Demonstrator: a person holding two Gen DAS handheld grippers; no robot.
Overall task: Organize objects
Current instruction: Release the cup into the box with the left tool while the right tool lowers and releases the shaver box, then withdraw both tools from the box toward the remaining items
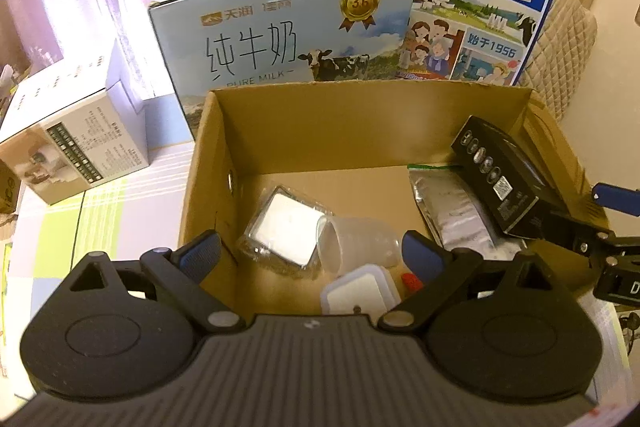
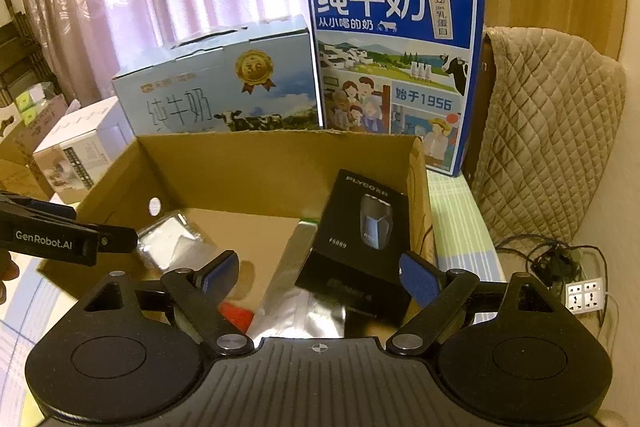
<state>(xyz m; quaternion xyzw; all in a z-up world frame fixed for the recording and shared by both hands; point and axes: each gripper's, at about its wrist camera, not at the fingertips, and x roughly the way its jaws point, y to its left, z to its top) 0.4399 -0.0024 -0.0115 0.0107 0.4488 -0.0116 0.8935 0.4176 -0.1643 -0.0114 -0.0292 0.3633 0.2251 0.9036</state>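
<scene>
Both grippers hover spread wide and empty over the cardboard box (image 1: 224, 147): left gripper (image 1: 312, 251) above the translucent cup (image 1: 356, 243), right gripper (image 2: 320, 277) before the black shaver box (image 2: 360, 239), which leans on the box's wall at two o'clock (probably just dropped in). A silver foil pouch (image 1: 452, 207) lies beneath it.

A table (image 1: 72, 223) with a checked cloth bears a cardboard box (image 1: 304, 131), two milk cartons (image 1: 280, 27) and a white box (image 1: 76, 147).
</scene>
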